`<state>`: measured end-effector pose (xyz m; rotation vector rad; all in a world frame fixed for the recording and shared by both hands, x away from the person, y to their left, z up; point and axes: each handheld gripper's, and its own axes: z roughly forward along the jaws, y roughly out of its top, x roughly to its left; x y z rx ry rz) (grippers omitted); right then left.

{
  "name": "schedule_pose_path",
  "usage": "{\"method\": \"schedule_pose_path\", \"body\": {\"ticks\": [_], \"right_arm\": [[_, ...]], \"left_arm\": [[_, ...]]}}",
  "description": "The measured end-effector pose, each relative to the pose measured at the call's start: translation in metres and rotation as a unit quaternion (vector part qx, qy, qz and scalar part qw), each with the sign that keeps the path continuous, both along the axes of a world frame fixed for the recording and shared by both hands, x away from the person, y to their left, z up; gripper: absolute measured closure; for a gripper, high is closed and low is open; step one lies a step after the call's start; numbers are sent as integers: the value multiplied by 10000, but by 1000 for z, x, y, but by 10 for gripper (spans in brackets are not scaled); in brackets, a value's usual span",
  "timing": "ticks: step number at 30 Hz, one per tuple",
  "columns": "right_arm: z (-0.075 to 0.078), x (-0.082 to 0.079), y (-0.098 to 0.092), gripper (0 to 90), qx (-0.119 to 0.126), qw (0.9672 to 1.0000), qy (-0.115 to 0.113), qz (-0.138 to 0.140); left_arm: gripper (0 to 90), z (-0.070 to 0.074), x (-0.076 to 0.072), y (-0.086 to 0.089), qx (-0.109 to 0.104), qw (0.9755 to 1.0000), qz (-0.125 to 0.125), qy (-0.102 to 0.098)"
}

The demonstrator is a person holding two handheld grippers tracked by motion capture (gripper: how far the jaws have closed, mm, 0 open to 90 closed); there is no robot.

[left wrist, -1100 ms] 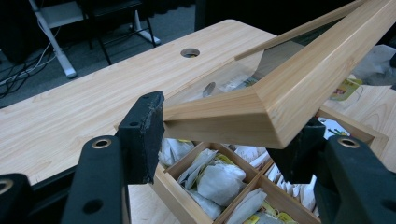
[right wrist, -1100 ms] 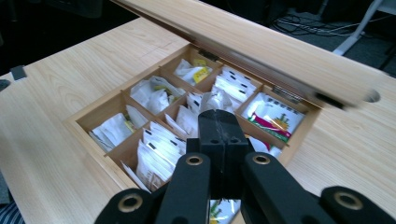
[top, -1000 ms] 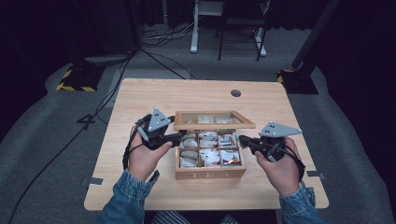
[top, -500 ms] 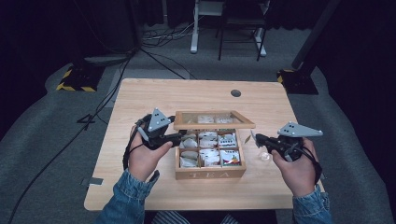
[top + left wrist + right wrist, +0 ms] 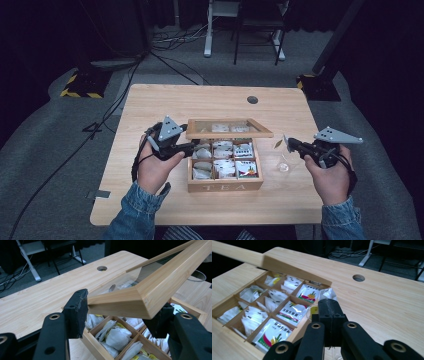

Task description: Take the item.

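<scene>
Left claw [image 5: 120,312] clamped on raised lid [image 5: 150,290] corner; right claw [image 5: 329,312] pinching tea bag [image 5: 327,293] beside box [image 5: 225,186] edge.

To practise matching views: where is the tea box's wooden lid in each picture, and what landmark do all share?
High view: lid at centre, raised over the box's far side.
Left gripper view: its corner, centre right, between the left gripper's jaws.
Right gripper view: its wooden edge along the top left.
Shared landmark: the round hole in the table.
</scene>
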<state>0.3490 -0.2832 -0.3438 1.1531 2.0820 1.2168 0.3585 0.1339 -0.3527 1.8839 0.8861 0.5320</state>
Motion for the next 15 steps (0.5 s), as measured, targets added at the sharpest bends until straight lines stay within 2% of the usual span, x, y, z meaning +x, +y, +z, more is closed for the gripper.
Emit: {"method": "schedule_pose_path", "body": {"ticks": [7, 15], "right_arm": [[-12, 4, -17, 900, 310, 9991, -86, -278], [-26, 6, -31, 900, 463, 9978, -37, -477]], "left_arm": [[417, 0, 0, 0, 2, 10000, -1, 1], [418, 0, 0, 0, 10, 10000, 4, 2]]}}
